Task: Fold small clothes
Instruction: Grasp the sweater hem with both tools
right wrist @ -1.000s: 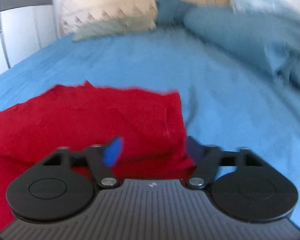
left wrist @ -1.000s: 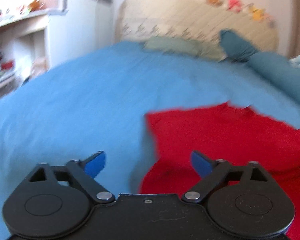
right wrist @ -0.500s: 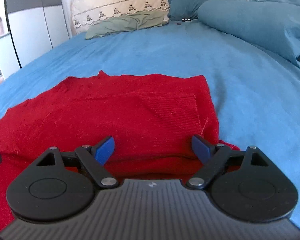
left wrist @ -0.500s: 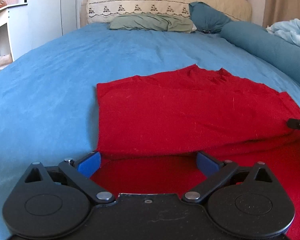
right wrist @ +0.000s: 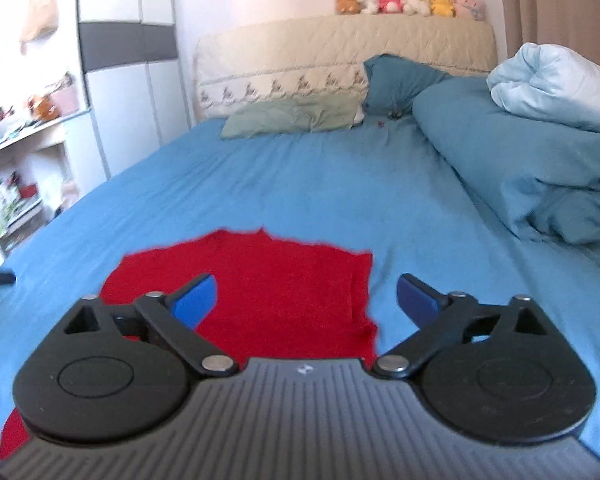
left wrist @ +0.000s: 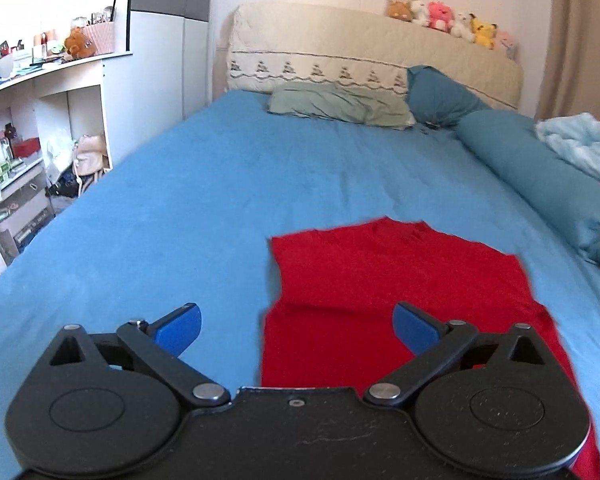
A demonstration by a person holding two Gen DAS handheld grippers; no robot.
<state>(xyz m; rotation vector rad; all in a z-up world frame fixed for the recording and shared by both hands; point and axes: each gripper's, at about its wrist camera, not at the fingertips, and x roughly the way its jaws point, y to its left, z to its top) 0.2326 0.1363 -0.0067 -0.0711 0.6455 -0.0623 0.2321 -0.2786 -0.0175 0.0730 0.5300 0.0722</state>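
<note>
A red garment [left wrist: 400, 280] lies flat on the blue bed [left wrist: 220, 184], folded over itself, well short of the green pillow [left wrist: 340, 106]. The left gripper [left wrist: 296, 326] hangs above the garment's left edge, jaws spread wide and empty. The right gripper [right wrist: 306, 298] hangs above its right edge, jaws likewise wide and empty.

No words, numbers or brand names can be read anywhere; the only sign is a small pale emblem, too tiny to make out, on the ribbed grey housing of the right tool [right wrist: 306, 300] at the lower centre of the right wrist view.
</note>
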